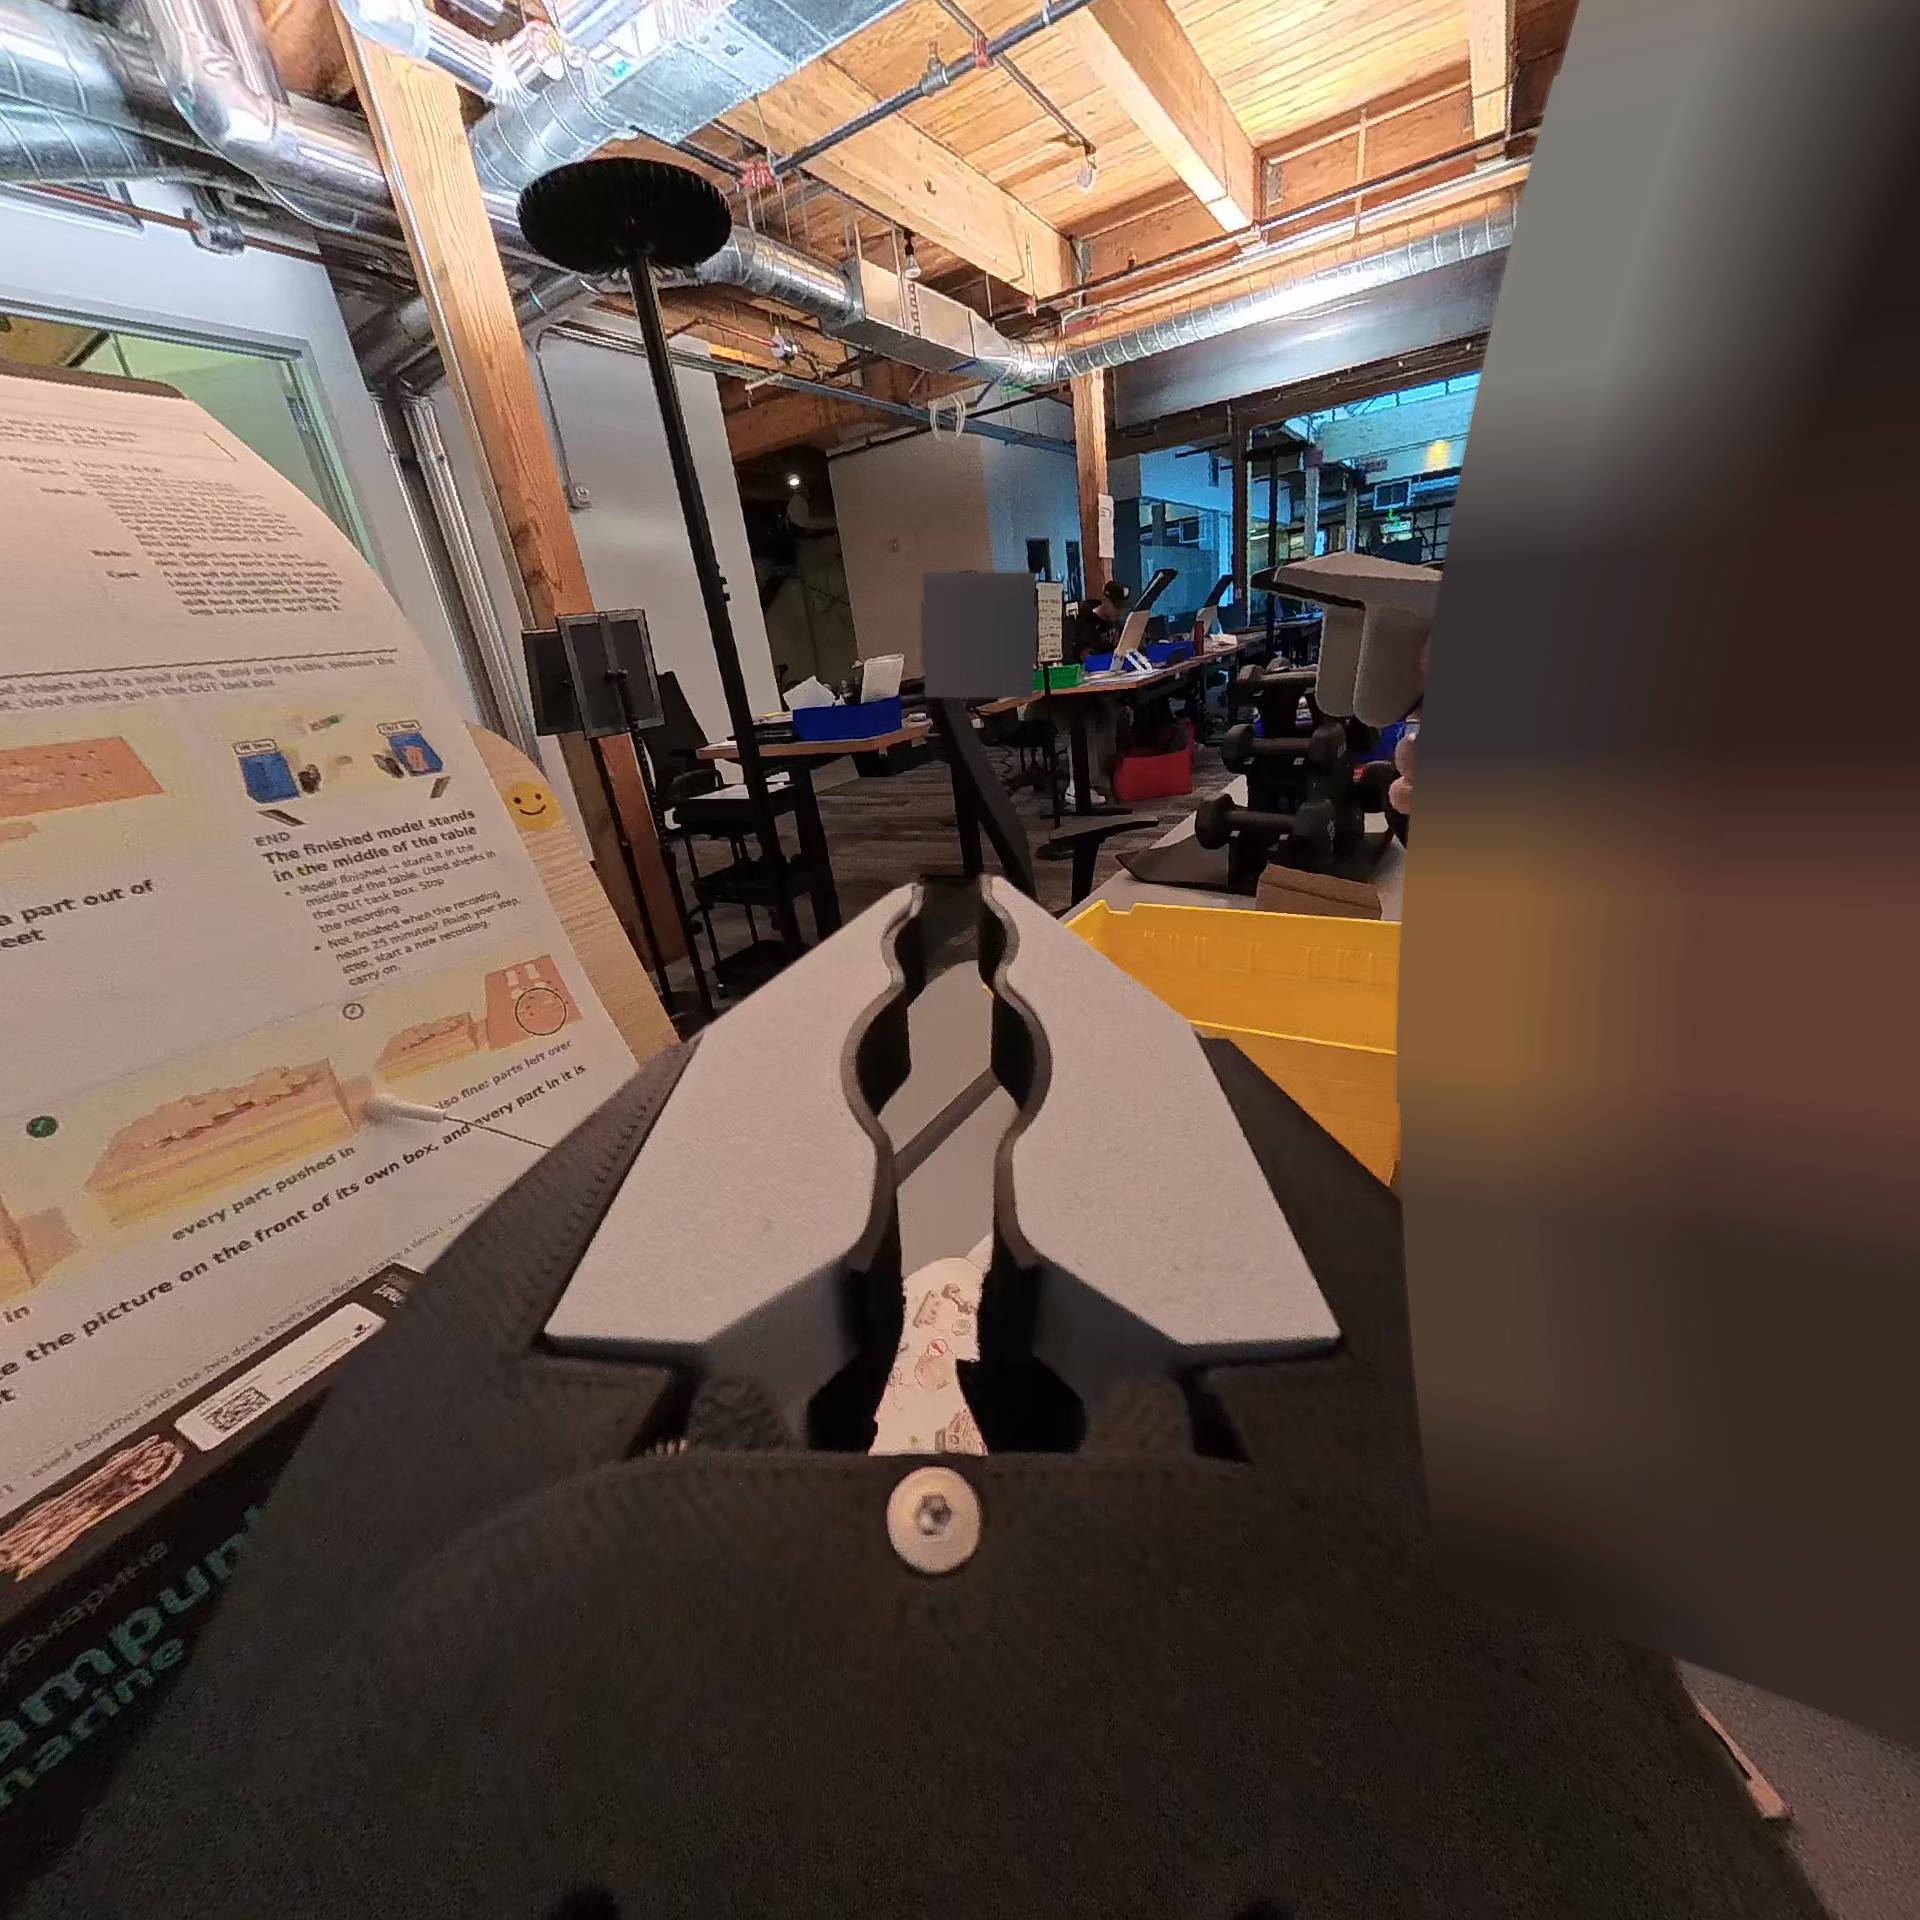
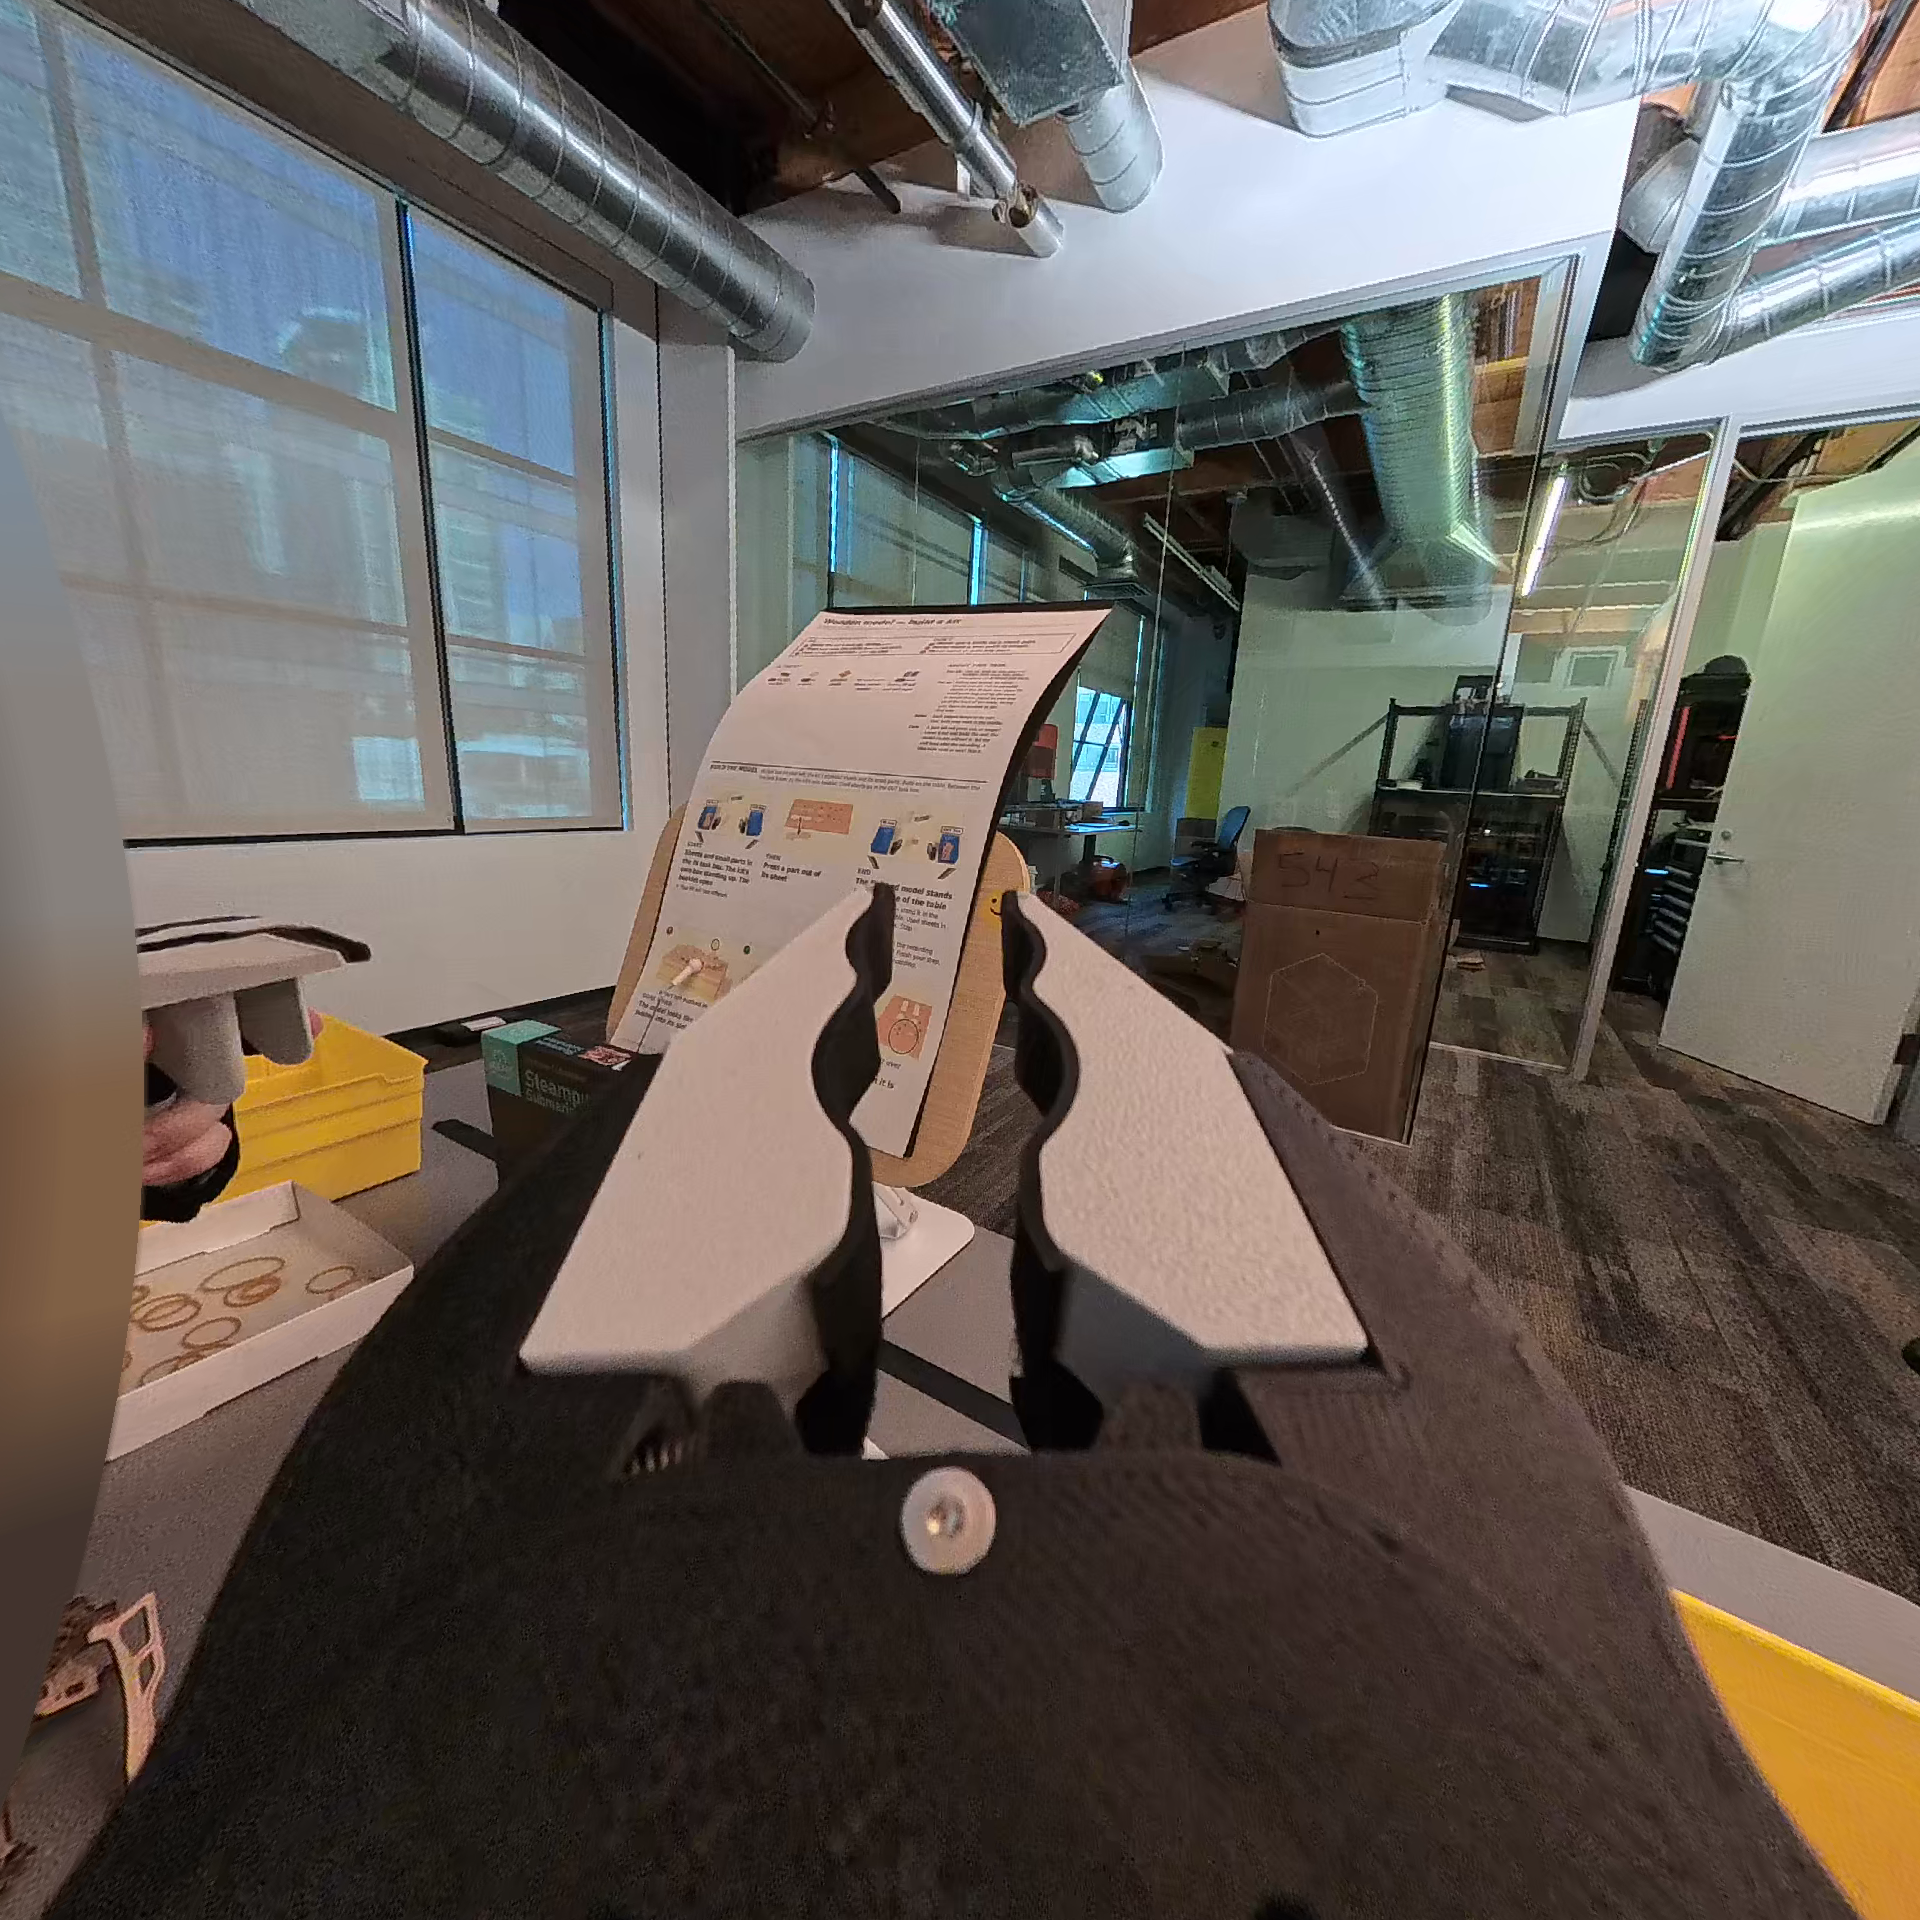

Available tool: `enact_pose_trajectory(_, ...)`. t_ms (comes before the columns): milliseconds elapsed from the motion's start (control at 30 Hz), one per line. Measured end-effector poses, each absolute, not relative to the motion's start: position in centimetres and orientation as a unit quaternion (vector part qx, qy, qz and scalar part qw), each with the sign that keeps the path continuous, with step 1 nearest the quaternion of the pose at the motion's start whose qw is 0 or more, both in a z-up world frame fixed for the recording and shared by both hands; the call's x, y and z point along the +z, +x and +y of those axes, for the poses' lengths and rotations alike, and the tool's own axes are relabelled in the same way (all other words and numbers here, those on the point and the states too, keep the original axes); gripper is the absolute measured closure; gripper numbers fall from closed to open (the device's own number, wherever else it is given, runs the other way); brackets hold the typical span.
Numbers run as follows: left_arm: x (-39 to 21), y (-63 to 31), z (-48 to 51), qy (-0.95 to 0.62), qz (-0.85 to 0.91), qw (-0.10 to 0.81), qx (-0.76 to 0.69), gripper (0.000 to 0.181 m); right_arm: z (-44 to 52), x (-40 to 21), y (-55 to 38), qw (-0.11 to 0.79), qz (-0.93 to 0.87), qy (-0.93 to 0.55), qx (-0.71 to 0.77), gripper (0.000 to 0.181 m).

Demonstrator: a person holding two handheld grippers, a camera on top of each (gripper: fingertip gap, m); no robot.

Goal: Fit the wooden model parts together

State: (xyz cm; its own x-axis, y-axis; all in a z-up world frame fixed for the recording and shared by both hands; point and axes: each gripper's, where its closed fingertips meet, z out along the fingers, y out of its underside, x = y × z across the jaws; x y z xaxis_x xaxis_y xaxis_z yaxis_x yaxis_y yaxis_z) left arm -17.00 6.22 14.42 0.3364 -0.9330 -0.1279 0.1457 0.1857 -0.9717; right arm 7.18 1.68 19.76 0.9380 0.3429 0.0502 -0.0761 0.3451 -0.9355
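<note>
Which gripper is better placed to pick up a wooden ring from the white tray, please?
Probably the left gripper: it hangs near the white tray of wooden rings, while the right gripper, open and empty, points at the instruction sheet.

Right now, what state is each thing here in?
Left hand-held gripper: nearly shut, nothing between its fingers.
Right hand-held gripper: open, empty.
Instruction sheet: propped upright on its stand, top curling back.
Yellow bin: open-topped.
White tray: open, holding wooden rings.
</note>
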Motion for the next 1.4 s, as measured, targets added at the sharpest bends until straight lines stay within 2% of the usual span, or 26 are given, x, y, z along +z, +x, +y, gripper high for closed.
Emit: enact_pose_trajectory(1400,13.1,-16.1,6.3,-0.508,0.420,0.631,-0.410,0.175,2.1,19.4,7.4,0.806,-0.114,-0.565,0.136,0.163)
